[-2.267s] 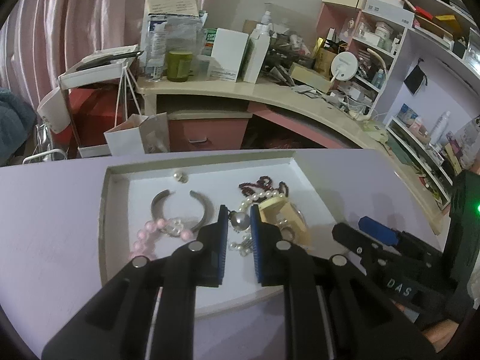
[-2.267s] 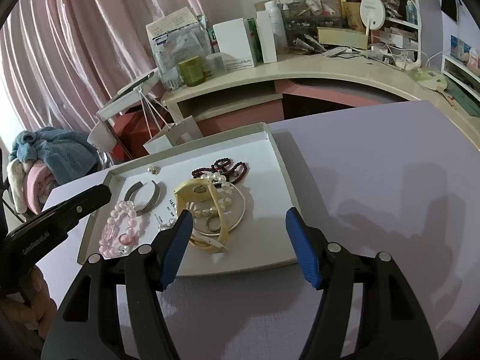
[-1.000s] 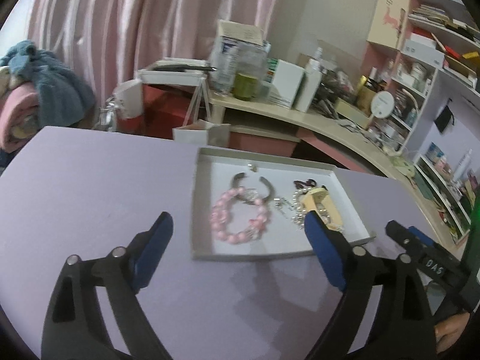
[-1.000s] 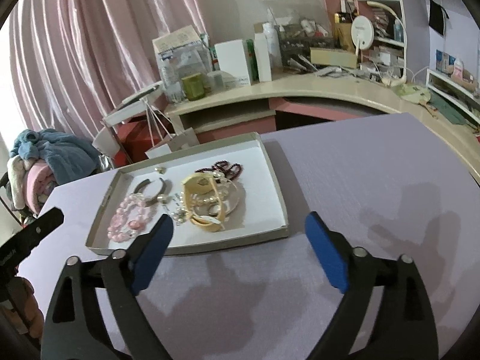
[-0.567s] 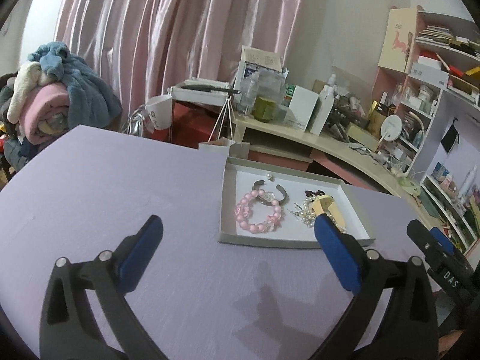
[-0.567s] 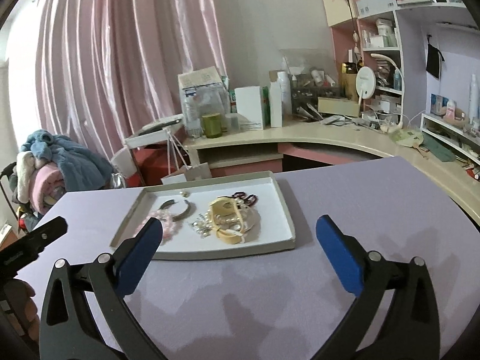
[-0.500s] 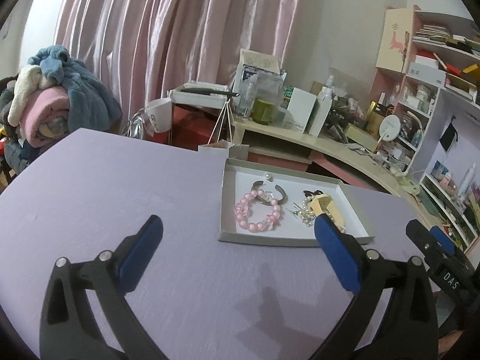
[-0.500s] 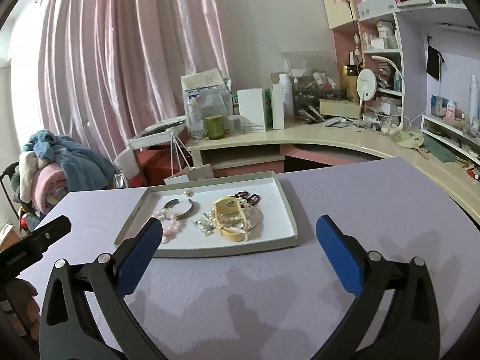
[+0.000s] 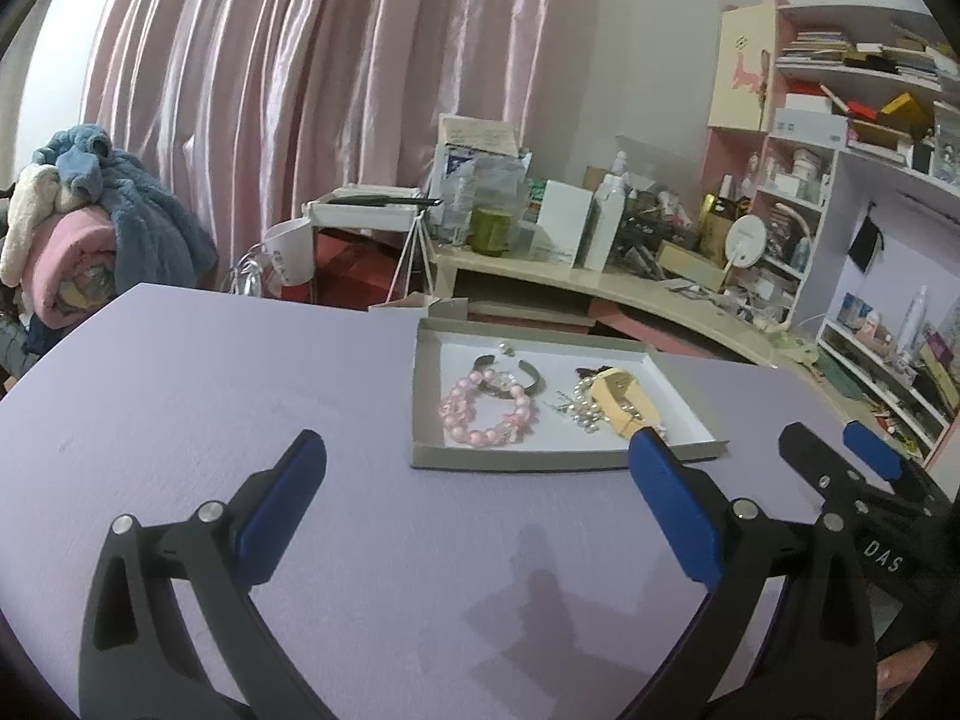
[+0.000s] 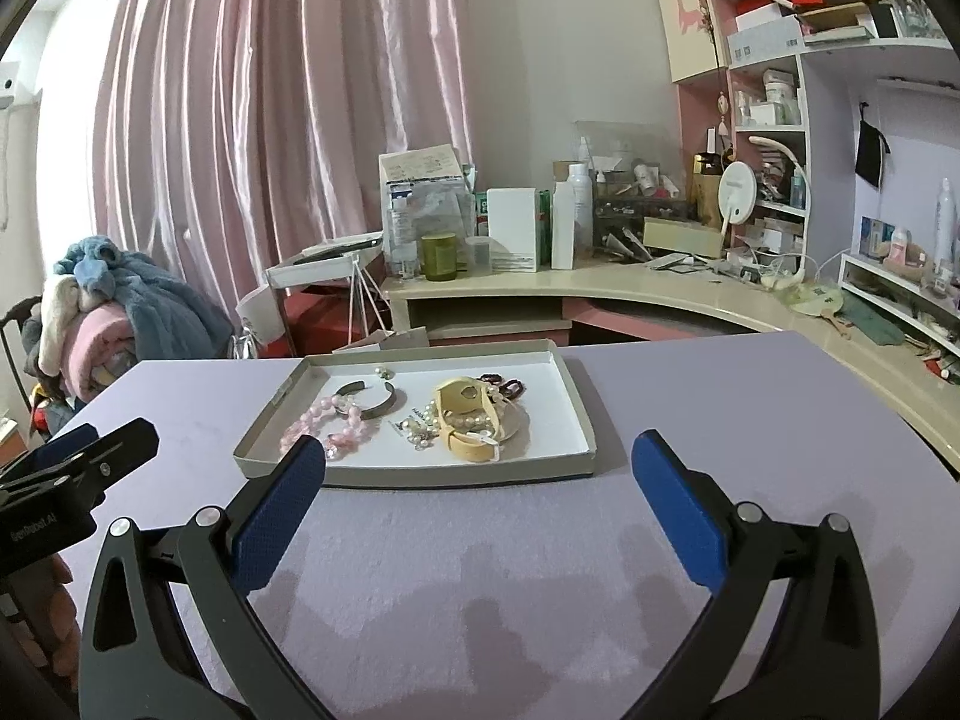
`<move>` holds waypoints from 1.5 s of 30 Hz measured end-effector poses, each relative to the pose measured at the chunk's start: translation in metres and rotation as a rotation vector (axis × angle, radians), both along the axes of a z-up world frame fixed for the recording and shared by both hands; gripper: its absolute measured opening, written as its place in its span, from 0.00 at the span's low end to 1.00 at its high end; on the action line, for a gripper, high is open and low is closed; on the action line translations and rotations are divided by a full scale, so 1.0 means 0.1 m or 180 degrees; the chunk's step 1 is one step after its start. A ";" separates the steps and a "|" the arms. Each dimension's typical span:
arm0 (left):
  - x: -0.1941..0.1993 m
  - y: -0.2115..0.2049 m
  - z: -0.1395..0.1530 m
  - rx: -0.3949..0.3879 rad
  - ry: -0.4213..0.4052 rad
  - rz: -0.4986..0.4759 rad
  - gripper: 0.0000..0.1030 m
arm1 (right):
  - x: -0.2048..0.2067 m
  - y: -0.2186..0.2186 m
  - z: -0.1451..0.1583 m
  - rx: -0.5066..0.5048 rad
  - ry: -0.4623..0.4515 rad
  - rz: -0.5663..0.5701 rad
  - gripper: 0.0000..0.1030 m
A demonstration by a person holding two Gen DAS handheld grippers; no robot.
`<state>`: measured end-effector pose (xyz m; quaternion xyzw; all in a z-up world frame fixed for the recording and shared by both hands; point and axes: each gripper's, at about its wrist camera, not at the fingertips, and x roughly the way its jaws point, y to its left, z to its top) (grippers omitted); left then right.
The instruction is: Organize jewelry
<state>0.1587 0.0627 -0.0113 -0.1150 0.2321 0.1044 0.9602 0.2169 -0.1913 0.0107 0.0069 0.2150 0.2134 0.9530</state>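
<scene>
The jewelry lies heaped in a shallow tray (image 10: 585, 420) on the purple table (image 10: 750, 420), with the pink bead bracelet (image 10: 327, 420) toward the tray's left end and the yellow band (image 10: 465, 417) tangled with pearls toward its right. The tray's long axis is set across both views, ahead of and well apart from both grippers. The left gripper (image 9: 477, 486) and right gripper (image 10: 480, 489) are held wide open with nothing between the jaws, and neither is judged clearly nearer.
</scene>
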 end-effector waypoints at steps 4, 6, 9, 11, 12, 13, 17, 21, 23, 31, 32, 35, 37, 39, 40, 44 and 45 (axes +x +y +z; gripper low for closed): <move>-0.01 -0.03 -0.03 -0.0046 -0.0057 -0.0064 0.98 | -0.03 -0.01 -0.03 0.0033 -0.0016 0.0007 0.99; 0.00 -0.04 -0.05 -0.0052 -0.0061 -0.0100 0.98 | -0.03 -0.01 -0.05 0.0051 0.0015 0.0011 0.99; 0.01 -0.07 -0.09 -0.0070 -0.0040 -0.0160 0.98 | -0.02 -0.03 -0.07 0.0101 0.0069 0.0017 0.99; 0.00 -0.07 -0.12 -0.0097 -0.0034 -0.0192 0.98 | -0.02 -0.03 -0.07 0.0120 0.0083 0.0024 0.99; 0.00 -0.07 -0.12 -0.0109 -0.0040 -0.0207 0.98 | -0.02 -0.03 -0.07 0.0132 0.0085 0.0028 0.99; -0.01 -0.08 -0.12 -0.0110 -0.0045 -0.0213 0.98 | -0.02 -0.03 -0.07 0.0139 0.0085 0.0030 0.99; -0.01 -0.08 -0.12 -0.0128 -0.0088 -0.0240 0.98 | 0.00 -0.04 -0.07 0.0187 0.0115 0.0073 0.99; -0.01 -0.08 -0.15 -0.0157 -0.0093 -0.0255 0.98 | 0.01 -0.03 -0.09 0.0201 0.0135 0.0089 0.99; -0.01 -0.08 -0.15 -0.0151 -0.0096 -0.0262 0.98 | 0.02 -0.03 -0.09 0.0205 0.0137 0.0087 0.99; -0.01 -0.11 -0.15 -0.0120 -0.0150 -0.0243 0.98 | 0.02 -0.01 -0.10 0.0203 0.0131 0.0096 0.99; -0.01 -0.11 -0.15 -0.0117 -0.0156 -0.0236 0.98 | 0.02 -0.01 -0.11 0.0204 0.0129 0.0097 0.99; -0.01 -0.10 -0.14 -0.0114 -0.0166 -0.0228 0.98 | 0.02 0.02 -0.12 0.0215 0.0120 0.0105 0.99; -0.01 -0.11 -0.14 -0.0109 -0.0168 -0.0231 0.98 | 0.02 0.02 -0.12 0.0217 0.0117 0.0107 0.99; -0.01 -0.10 -0.15 -0.0112 -0.0162 -0.0231 0.98 | 0.02 0.02 -0.11 0.0217 0.0119 0.0103 0.99; -0.01 -0.10 -0.15 -0.0115 -0.0162 -0.0232 0.98 | 0.02 0.02 -0.12 0.0219 0.0117 0.0102 0.99; 0.01 -0.10 -0.15 -0.0126 -0.0136 -0.0269 0.98 | 0.02 0.02 -0.12 0.0220 0.0124 0.0103 0.99; 0.01 -0.11 -0.15 -0.0127 -0.0132 -0.0287 0.98 | 0.02 0.02 -0.12 0.0220 0.0123 0.0102 0.99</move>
